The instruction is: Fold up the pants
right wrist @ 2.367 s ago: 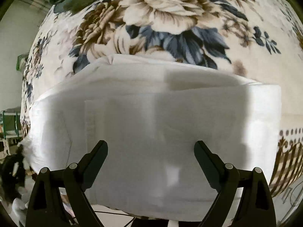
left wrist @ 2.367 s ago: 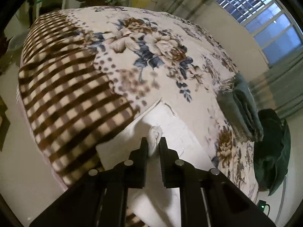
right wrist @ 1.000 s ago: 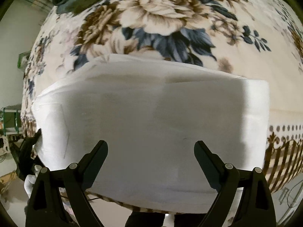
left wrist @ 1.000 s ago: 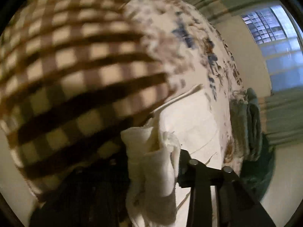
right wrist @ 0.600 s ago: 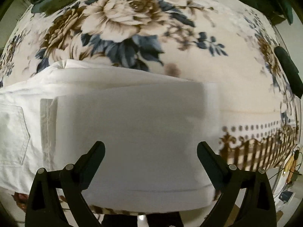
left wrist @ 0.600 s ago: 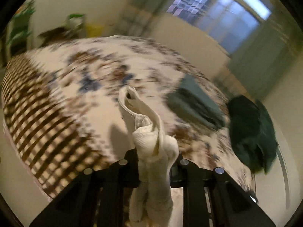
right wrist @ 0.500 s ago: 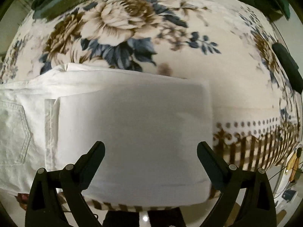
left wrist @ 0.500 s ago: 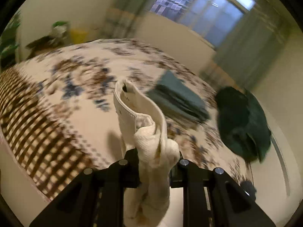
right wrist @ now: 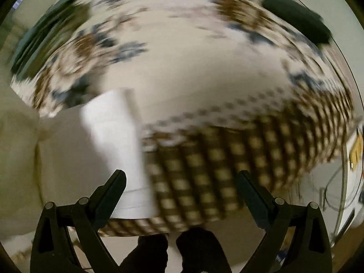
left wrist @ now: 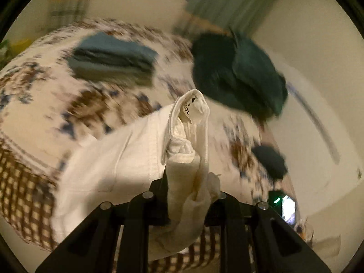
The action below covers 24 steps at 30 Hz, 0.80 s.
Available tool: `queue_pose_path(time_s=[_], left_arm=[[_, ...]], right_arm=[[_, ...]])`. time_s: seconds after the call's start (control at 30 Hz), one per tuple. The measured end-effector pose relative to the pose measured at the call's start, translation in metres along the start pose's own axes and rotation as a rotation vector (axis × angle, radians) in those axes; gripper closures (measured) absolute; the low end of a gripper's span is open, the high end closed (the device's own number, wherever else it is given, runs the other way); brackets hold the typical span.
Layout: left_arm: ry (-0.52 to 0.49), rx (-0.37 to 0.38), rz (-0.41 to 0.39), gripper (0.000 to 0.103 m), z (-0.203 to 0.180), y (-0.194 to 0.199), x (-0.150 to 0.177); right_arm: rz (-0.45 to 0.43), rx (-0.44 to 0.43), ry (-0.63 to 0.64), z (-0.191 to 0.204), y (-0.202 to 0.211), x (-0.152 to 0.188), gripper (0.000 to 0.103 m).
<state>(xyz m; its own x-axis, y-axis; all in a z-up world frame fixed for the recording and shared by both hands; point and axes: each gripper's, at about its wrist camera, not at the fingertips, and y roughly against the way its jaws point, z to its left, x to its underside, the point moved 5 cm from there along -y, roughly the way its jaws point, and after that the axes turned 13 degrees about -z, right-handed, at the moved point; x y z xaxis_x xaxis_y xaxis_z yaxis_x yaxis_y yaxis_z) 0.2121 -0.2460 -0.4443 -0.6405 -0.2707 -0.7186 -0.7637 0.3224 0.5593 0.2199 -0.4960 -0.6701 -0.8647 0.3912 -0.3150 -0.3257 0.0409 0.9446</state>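
Observation:
White pants (left wrist: 109, 166) lie folded on the flowered bed blanket (left wrist: 34, 107). My left gripper (left wrist: 190, 188) is shut on a bunched waistband end of the pants, which stands up between the fingers with a size label showing. In the right wrist view the pants (right wrist: 107, 145) lie at the left, near the blanket's checked border (right wrist: 227, 159). My right gripper (right wrist: 182, 182) is open and empty, above the bed edge to the right of the pants. Both views are motion-blurred.
A folded teal garment (left wrist: 113, 59) lies further back on the bed. A dark green heap (left wrist: 238, 77) lies at the far right of the bed. A small dark object (left wrist: 269, 161) lies near the right edge. The floor shows below the bed edge (right wrist: 136, 243).
My left gripper has lifted the waistband end and swung right with it. My right gripper has moved right, off the pants, toward the checked border.

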Motion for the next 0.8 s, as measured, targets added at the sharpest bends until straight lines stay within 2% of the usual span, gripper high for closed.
queue_pose_path(time_s=[0.13, 0.23, 0.37, 0.47, 0.5, 0.53, 0.57, 0.6, 0.63, 0.7, 0.8], left_arm=[[-0.087, 0.009, 0.110, 0.087, -0.031, -0.045, 0.045], [-0.177, -0.003, 0.180, 0.087, -0.053, -0.074, 0.079], [-0.222, -0.063, 0.265, 0.085, -0.066, -0.094, 0.103], [-0.258, -0.114, 0.332, 0.079, -0.071, -0.102, 0.111], [-0.286, -0.133, 0.346, 0.073, -0.075, -0.101, 0.109], [-0.310, -0.143, 0.353, 0.057, -0.080, -0.099, 0.107], [-0.318, -0.143, 0.356, 0.047, -0.083, -0.099, 0.107], [-0.343, -0.154, 0.352, 0.030, -0.088, -0.094, 0.102], [-0.362, -0.163, 0.343, 0.022, -0.090, -0.092, 0.100], [-0.428, -0.207, 0.309, 0.018, -0.093, -0.085, 0.087], [-0.464, -0.257, 0.266, 0.018, -0.080, -0.076, 0.067]], right_arm=[[-0.008, 0.024, -0.106, -0.067, -0.013, 0.002, 0.004], [-0.001, 0.026, -0.169, -0.104, -0.021, 0.006, 0.004], [0.003, 0.029, -0.201, -0.134, -0.026, 0.010, 0.004], [0.000, -0.009, -0.223, -0.148, -0.025, 0.010, 0.004], [-0.001, -0.035, -0.234, -0.150, -0.024, 0.009, 0.004], [-0.003, -0.057, -0.245, -0.152, -0.022, 0.009, 0.004], [-0.006, -0.083, -0.257, -0.155, -0.020, 0.010, 0.004], [-0.008, -0.109, -0.269, -0.157, -0.018, 0.009, 0.004], [-0.010, -0.135, -0.281, -0.159, -0.015, 0.007, 0.004], [-0.022, -0.195, -0.301, -0.159, -0.009, 0.001, 0.004], [-0.037, -0.264, -0.300, -0.148, -0.005, -0.010, 0.004]])
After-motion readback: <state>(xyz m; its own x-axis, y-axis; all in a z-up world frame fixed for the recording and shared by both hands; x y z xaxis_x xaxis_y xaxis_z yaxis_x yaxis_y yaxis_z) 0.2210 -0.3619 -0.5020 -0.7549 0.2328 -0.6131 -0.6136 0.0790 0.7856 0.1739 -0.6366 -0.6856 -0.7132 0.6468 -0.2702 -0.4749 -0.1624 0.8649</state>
